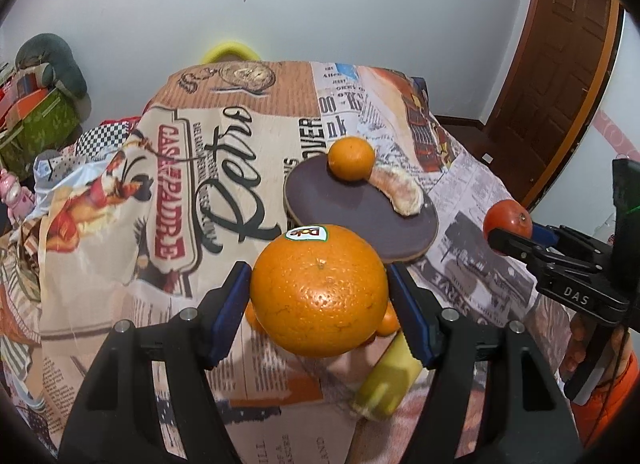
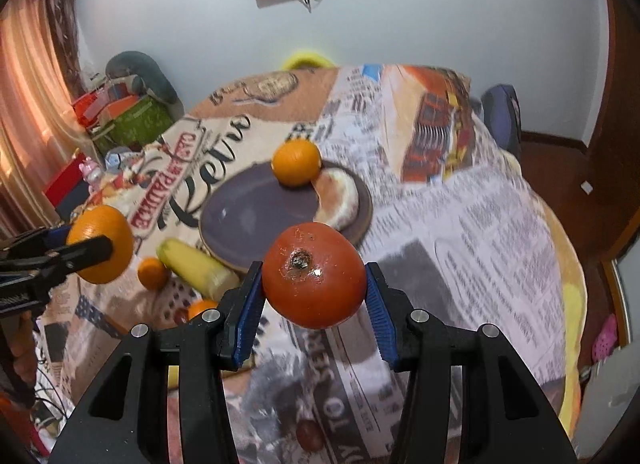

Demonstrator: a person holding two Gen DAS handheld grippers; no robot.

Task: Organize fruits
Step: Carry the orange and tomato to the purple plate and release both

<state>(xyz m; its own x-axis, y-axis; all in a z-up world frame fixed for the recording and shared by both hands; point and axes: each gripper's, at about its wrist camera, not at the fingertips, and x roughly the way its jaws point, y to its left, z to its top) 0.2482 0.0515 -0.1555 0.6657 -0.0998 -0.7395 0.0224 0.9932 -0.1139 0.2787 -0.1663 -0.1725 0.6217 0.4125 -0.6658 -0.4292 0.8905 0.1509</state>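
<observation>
My left gripper (image 1: 318,276) is shut on a large orange (image 1: 320,304) with a sticker, held above the table; the right wrist view shows that orange (image 2: 100,240) at the left. A red tomato (image 2: 314,284) sits between the pads of my right gripper (image 2: 313,276), which is shut on it and lifted off the cloth; the left wrist view has the tomato (image 1: 508,217) at the right. Ahead lies a dark round plate (image 1: 340,207) carrying a small orange (image 1: 351,159) and a pale peeled fruit piece (image 1: 400,191).
A yellow banana-like fruit (image 2: 192,264) and two small oranges (image 2: 152,272) lie on the printed tablecloth (image 2: 460,223) in front of the plate. Boxes and clutter (image 1: 36,119) stand off the table's left side. A wooden door (image 1: 568,63) is at the right.
</observation>
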